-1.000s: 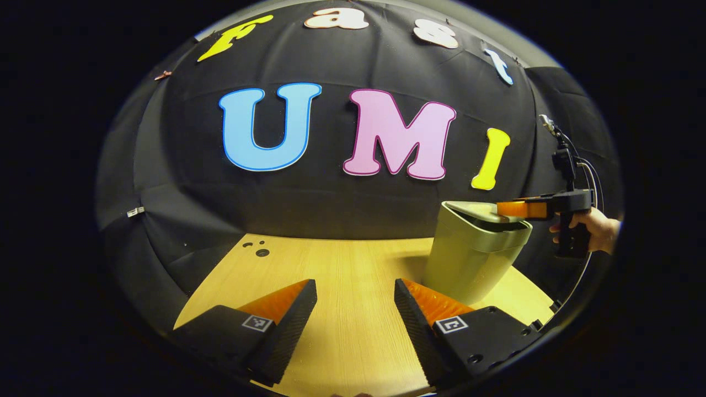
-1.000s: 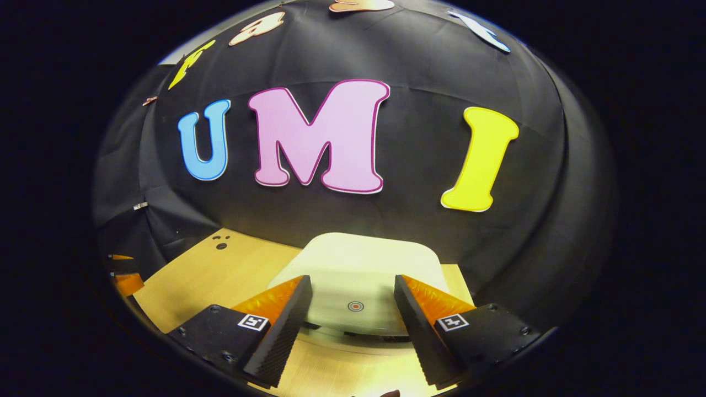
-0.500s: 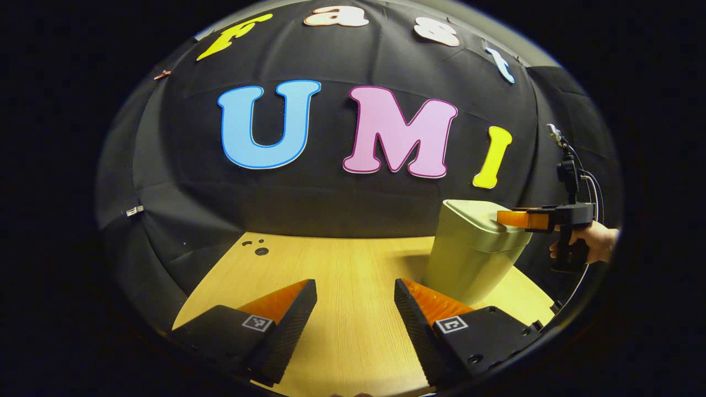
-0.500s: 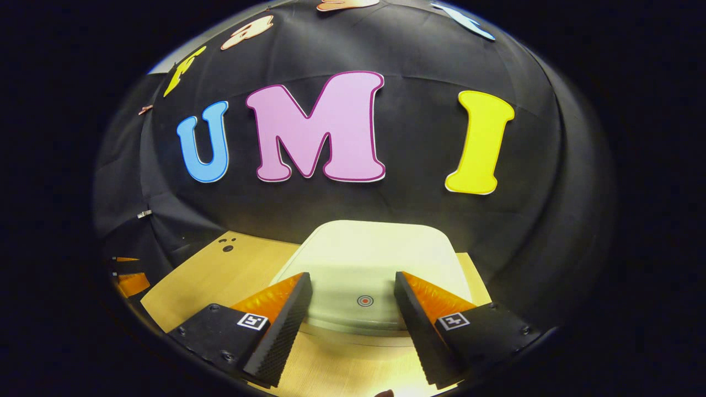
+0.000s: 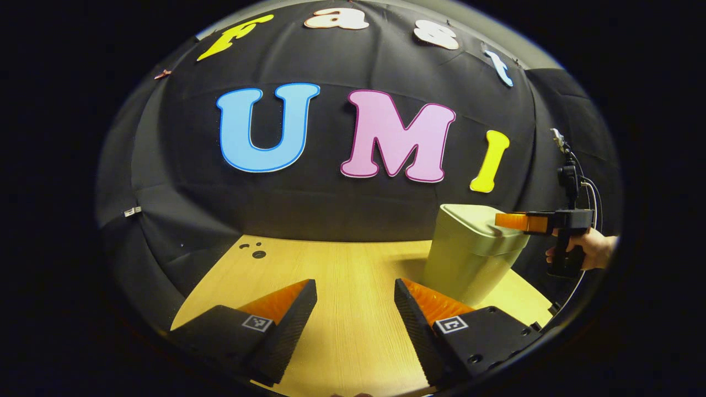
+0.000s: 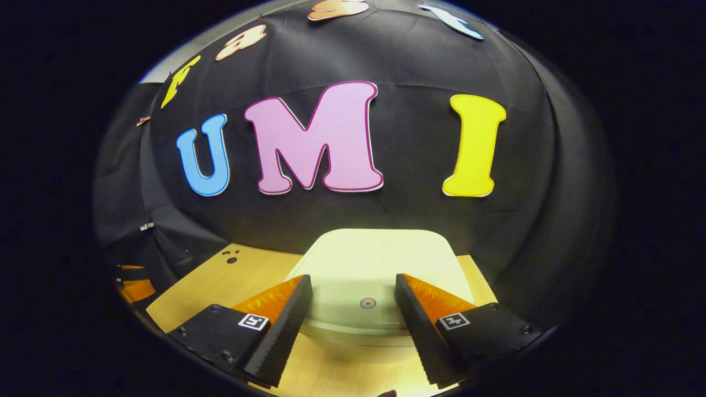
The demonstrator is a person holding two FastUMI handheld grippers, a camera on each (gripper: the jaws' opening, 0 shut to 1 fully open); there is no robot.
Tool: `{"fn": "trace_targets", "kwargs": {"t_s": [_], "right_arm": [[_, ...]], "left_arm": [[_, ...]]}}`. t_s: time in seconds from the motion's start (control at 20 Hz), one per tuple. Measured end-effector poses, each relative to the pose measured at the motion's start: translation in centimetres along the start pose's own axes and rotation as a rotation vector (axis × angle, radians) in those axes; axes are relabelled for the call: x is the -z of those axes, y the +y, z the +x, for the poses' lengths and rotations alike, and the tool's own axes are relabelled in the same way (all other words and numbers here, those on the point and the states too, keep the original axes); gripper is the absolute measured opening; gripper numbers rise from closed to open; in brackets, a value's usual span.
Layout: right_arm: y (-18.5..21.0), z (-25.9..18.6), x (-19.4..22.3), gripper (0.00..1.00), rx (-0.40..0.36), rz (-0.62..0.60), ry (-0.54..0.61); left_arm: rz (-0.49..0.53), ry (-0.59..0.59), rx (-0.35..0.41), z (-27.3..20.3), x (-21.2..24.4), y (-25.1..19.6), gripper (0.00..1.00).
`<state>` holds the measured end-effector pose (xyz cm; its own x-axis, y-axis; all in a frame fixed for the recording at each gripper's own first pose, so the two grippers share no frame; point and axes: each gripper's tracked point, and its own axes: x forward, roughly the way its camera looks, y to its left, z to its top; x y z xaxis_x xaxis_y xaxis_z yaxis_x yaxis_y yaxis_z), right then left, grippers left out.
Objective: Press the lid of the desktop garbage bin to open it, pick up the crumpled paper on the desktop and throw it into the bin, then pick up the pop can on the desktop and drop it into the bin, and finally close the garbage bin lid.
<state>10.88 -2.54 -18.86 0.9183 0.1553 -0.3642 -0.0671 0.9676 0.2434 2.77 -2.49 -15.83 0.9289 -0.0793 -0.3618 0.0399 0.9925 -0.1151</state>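
The pale green desktop bin (image 5: 469, 259) stands at the table's right rear with its lid (image 5: 474, 218) lying flat and shut. In the left gripper view a hand (image 5: 593, 249) holds my right gripper (image 5: 513, 221) level, its tips at the lid's near edge. In the right gripper view the lid (image 6: 378, 259) spreads out under that gripper (image 6: 353, 311), which is open, with a small red dot (image 6: 368, 303) on the lid between its fingers. My left gripper (image 5: 353, 311) hovers open above the wooden table (image 5: 331, 275), holding nothing, left of the bin.
Black cloth walls close the booth behind and to both sides. Small dark holes (image 5: 257, 253) mark the table's far left corner. The left gripper's fingers (image 6: 132, 288) show at the far left edge of the right gripper view.
The bin lid, ajar and tilted a second ago, has come down flat and shut. My right gripper sank with it. The left gripper has barely moved.
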Motion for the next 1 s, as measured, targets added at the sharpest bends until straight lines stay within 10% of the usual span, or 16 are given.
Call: {"fn": "trace_targets", "kwargs": {"t_s": [1.0], "right_arm": [[10.0, -11.5, 3.3, 0.96, -0.063, -0.068, -0.054]], "left_arm": [[0.024, -0.036, 0.09, -2.2, -0.9, 1.1, 0.92]]}}
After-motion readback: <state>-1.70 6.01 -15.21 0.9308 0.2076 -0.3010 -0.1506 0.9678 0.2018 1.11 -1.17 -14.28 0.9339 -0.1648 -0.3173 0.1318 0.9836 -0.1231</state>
